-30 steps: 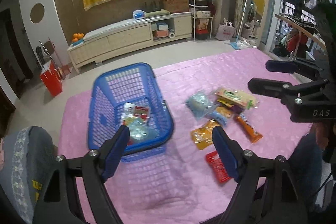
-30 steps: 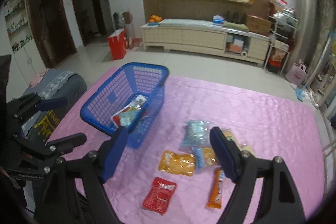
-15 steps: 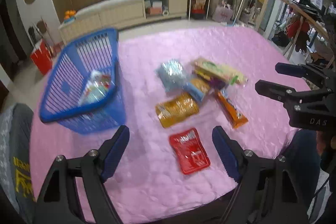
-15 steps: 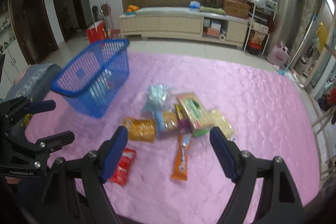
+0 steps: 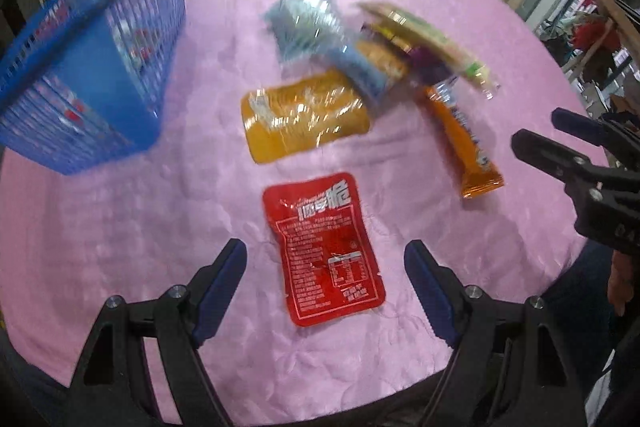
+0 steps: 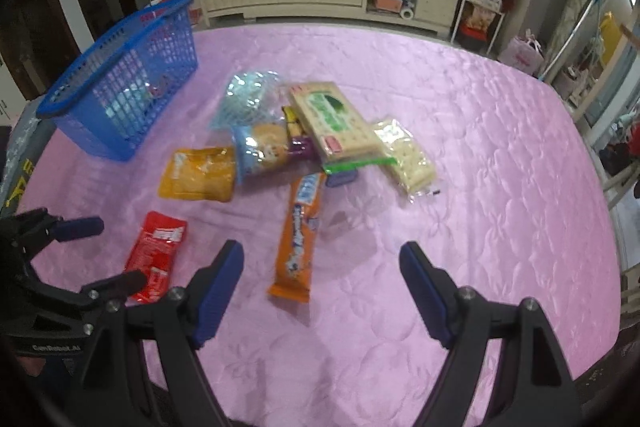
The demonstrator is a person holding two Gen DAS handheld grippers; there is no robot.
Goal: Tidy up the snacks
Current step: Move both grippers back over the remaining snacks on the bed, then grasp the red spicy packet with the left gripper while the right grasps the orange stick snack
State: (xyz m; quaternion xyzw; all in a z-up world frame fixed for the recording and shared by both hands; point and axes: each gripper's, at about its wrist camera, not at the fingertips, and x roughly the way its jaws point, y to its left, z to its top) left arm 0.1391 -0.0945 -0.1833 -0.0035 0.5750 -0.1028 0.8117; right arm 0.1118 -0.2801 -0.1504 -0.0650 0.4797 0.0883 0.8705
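Between the spread fingers of the left claw: red packet, flat on pink tabletop, long axis pointing away from claw. Right claw likewise released, gripping nothing.

Dim, cool indoor light; both fisheye views bow strongly and darken to black at the corners; the left wrist view is smeared by motion – the blue basket and the far snacks blur; white glare flecks the orange packet; the right wrist view is sharper, shadows soft.
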